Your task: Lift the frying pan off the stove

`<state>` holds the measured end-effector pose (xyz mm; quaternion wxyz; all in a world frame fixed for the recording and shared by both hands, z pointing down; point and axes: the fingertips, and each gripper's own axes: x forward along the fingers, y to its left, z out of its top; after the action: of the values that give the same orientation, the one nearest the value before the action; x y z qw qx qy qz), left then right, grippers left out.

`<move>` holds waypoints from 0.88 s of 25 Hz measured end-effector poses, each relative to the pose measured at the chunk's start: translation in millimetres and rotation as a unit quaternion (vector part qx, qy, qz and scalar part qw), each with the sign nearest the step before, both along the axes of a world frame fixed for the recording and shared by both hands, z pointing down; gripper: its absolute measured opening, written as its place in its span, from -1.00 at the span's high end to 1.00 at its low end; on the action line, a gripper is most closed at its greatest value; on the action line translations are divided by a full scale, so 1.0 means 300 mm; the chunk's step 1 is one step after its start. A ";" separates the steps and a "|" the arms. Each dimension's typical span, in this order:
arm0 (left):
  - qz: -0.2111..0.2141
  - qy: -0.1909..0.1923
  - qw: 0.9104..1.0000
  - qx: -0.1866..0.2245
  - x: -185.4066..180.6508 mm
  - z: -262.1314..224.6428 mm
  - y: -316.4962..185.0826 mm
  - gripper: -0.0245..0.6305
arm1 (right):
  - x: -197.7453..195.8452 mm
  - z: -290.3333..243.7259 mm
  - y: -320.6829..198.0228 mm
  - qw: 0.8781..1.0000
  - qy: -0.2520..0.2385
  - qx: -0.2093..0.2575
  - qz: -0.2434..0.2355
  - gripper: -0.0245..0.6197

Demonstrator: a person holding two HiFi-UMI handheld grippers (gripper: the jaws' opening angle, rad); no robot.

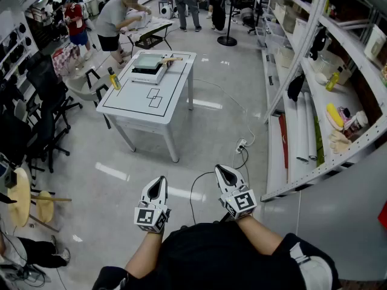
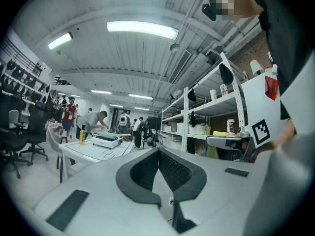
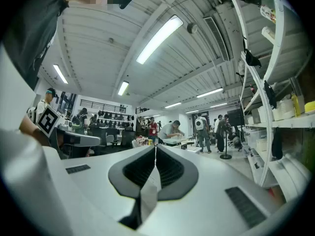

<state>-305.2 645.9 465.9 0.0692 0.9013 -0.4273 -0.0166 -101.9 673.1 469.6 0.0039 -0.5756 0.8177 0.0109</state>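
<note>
Far ahead on a white table (image 1: 136, 104) stands a flat stove (image 1: 147, 71), and a square frying pan (image 1: 150, 61) with a wooden handle (image 1: 173, 59) rests on it. A yellow bottle (image 1: 113, 78) stands at the table's left edge. Both grippers are held close to the person's body, well short of the table. My left gripper (image 1: 158, 182) is shut with nothing between its fingers. My right gripper (image 1: 224, 170) is shut and empty too. The left gripper view shows its closed jaws, with the table (image 2: 88, 152) and stove (image 2: 106, 141) small in the distance. The right gripper view shows the stove (image 3: 172, 142) far off.
A tall white shelving rack (image 1: 320, 83) with assorted items runs along the right. Black office chairs (image 1: 42, 95) and a wooden stool (image 1: 21, 196) stand at the left. A cable and power strip (image 1: 240, 145) lie on the floor. Several people (image 1: 115, 18) stand beyond the table.
</note>
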 end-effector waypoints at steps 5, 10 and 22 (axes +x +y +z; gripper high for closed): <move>0.008 0.001 1.000 0.018 0.009 0.027 -0.001 0.88 | 0.030 -0.016 0.009 1.000 0.004 0.007 0.000 0.86; 0.017 0.008 1.000 0.008 0.067 0.013 0.016 0.88 | 0.060 -0.017 0.017 1.000 0.001 0.008 0.000 0.86; 0.008 0.012 1.000 0.002 0.198 -0.022 0.000 0.62 | 0.196 -0.033 0.004 1.000 -0.014 0.011 -0.008 0.60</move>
<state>-245.6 646.0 459.5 0.0726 0.9045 -0.4193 -0.0280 -43.1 674.2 459.7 0.0223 -0.5693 0.8217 0.0116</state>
